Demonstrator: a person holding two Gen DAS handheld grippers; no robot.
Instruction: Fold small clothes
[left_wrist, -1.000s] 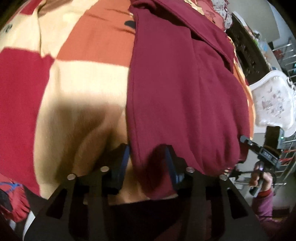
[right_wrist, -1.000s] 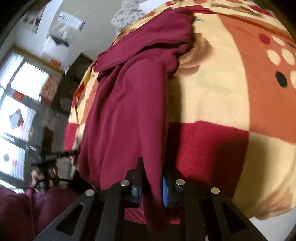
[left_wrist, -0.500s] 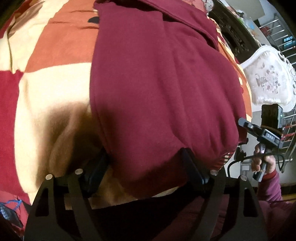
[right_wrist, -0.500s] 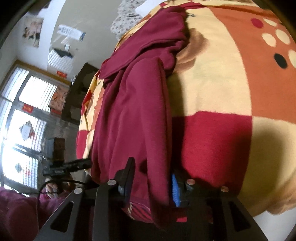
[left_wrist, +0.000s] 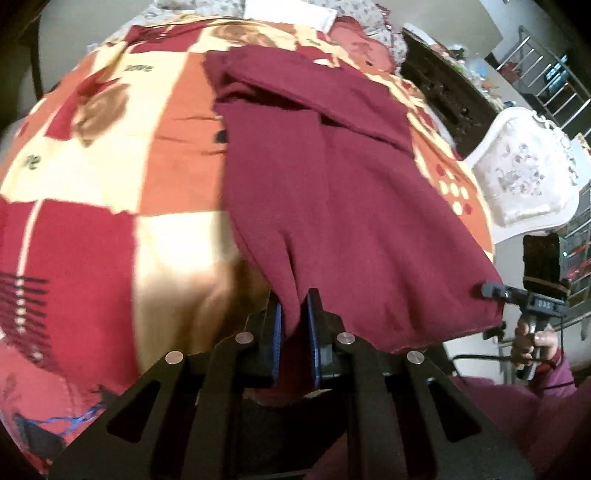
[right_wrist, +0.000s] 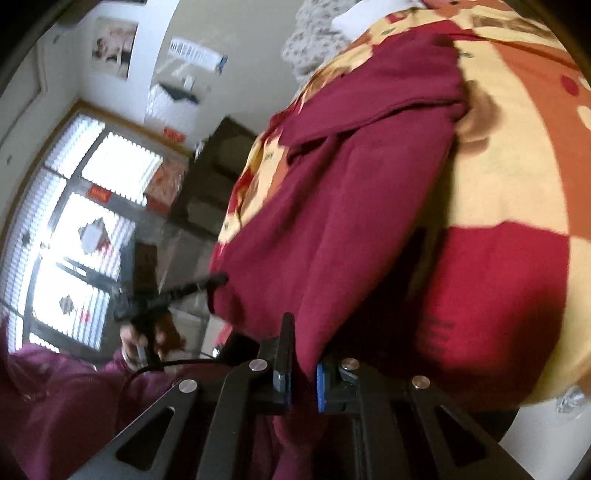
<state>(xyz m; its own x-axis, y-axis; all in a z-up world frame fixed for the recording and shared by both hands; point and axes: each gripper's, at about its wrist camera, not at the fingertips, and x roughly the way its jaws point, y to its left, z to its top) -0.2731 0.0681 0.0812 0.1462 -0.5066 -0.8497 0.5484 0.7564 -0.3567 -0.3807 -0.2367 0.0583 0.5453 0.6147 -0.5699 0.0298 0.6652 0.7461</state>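
A maroon garment (left_wrist: 332, 177) lies lengthwise on a patchwork blanket (left_wrist: 110, 184), its near hem lifted off the bed edge. My left gripper (left_wrist: 293, 317) is shut on the hem near its left corner. My right gripper (right_wrist: 303, 354) is shut on the hem's other corner; the garment (right_wrist: 351, 192) drapes up from its jaws. The right gripper also shows in the left wrist view (left_wrist: 491, 291) at the hem's right corner. The left gripper shows in the right wrist view (right_wrist: 218, 278) at the far hem edge.
The blanket (right_wrist: 517, 184) covers a bed in red, orange and cream squares. A white upholstered chair (left_wrist: 524, 177) and dark cabinet (left_wrist: 443, 85) stand beyond the bed's right side. A bright window (right_wrist: 74, 221) is behind the left hand.
The left jaws were wide open around the hem and have closed on it. Both grippers have pulled back and lifted the hem, so more of the bed shows.
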